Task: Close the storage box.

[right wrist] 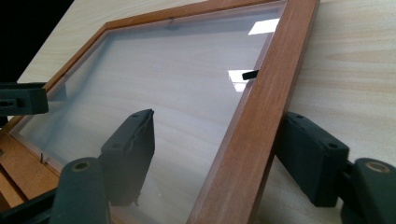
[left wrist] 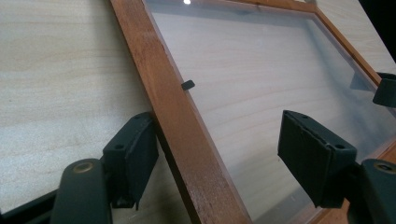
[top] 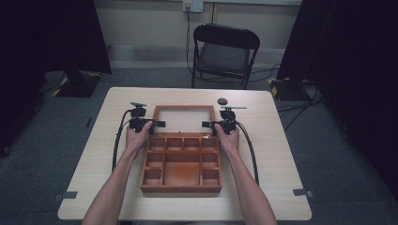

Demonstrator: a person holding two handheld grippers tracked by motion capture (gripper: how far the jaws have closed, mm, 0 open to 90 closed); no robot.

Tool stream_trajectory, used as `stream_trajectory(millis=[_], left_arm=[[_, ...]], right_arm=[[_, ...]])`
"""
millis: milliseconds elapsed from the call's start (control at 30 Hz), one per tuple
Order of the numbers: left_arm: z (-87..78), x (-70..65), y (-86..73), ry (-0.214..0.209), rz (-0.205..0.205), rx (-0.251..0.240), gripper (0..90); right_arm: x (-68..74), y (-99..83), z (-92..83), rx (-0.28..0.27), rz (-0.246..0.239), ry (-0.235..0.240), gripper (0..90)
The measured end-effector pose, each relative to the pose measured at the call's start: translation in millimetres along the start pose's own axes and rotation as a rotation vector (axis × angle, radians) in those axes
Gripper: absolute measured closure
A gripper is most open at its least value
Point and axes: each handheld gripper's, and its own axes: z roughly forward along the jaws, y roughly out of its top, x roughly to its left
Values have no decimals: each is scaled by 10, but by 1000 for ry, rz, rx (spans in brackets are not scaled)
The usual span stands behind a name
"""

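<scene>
Wooden compartment box [top: 180,188] near the middle of the bench [top: 277,140], open. Glazed lid [top: 184,107] swung back to the far side of the box, hinged along the box's far wall and lying on or close to the bench. Cannot tell from the high view whether it lies fully flat.

Lid long axis left to right. Two short side rails run near to far.

Left gripper [top: 159,123] at the lid's left rail [left wrist: 159,93], right gripper [top: 206,124] at the right rail [right wrist: 271,93], each just beyond the hinge line and pointing inward at the other.

Left gripper view: fingers [left wrist: 130,154] apart, straddling the rail. Outer finger just beside the rail's outer edge, inner finger well inside over the glass pane [left wrist: 257,70], clear gap to the wood. No clamp.

Right gripper view: the same in mirror. Outer finger [right wrist: 313,154] just beside the rail's outer edge, inner finger over the glass with a gap. Rail between, no squeeze visible.

Judgement: rails already sit between both pairs of fingers, so regripping needs closure only, no reach. Both hands equally near. Any swing of the lid would turn about the left-to-right hinge line, so the hands would need to move matched or the frame would rack.
</scene>
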Motion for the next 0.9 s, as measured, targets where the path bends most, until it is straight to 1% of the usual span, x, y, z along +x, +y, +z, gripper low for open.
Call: stream_trajectory(millis=[100,133,167,200,233,267,300,333,433,467,500,533,567,600,633,700,733,767,800,900], left_arm=[[-14,-36,19,16,24,-21,283],[-27,-47,30,21,38,-20,283],[-34,-63,37,27,50,-29,283],[-44,-69,44,29,65,-30,283],[-53,-83,49,30,69,-37,283],[-65,-87,53,29,82,-41,286],[-70,-96,51,27,80,-46,289],[-77,-96,54,32,93,-45,290],[-88,-125,55,37,98,-59,290],[-93,-123,56,35,106,-61,291],[-100,-131,59,28,104,-69,296],[-105,-138,61,31,108,-77,298],[-118,-138,68,25,122,-73,300],[-122,-153,72,28,114,-86,300],[-129,-160,77,18,116,-92,303],[-149,-171,85,16,127,-92,308],[-151,-172,88,16,128,-102,311],[-161,-176,89,19,134,-101,314],[-168,-188,88,22,132,-105,316],[-197,-211,95,31,151,-117,320]], right_arm=[[7,3,-20,-20,-7,-2,321],[12,12,-33,-30,-12,-4,332],[22,20,-47,-35,-15,-5,340],[25,28,-62,-41,-25,-8,352],[31,34,-75,-48,-28,-7,360],[40,42,-92,-53,-30,-8,366],[47,50,-109,-59,-35,-5,366],[51,53,-119,-65,-41,-5,367],[59,56,-140,-76,-46,-5,377],[61,61,-148,-80,-52,-4,384],[65,64,-160,-80,-51,-3,387],[68,78,-187,-95,-61,1,406],[67,87,-206,-99,-58,9,416],[67,87,-206,-99,-58,9,416],[69,94,-222,-104,-59,14,420],[85,112,-252,-110,-70,17,428],[94,124,-267,-107,-77,17,433],[98,132,-275,-107,-80,15,437],[102,136,-282,-107,-82,16,446],[116,150,-313,-113,-93,16,451]])
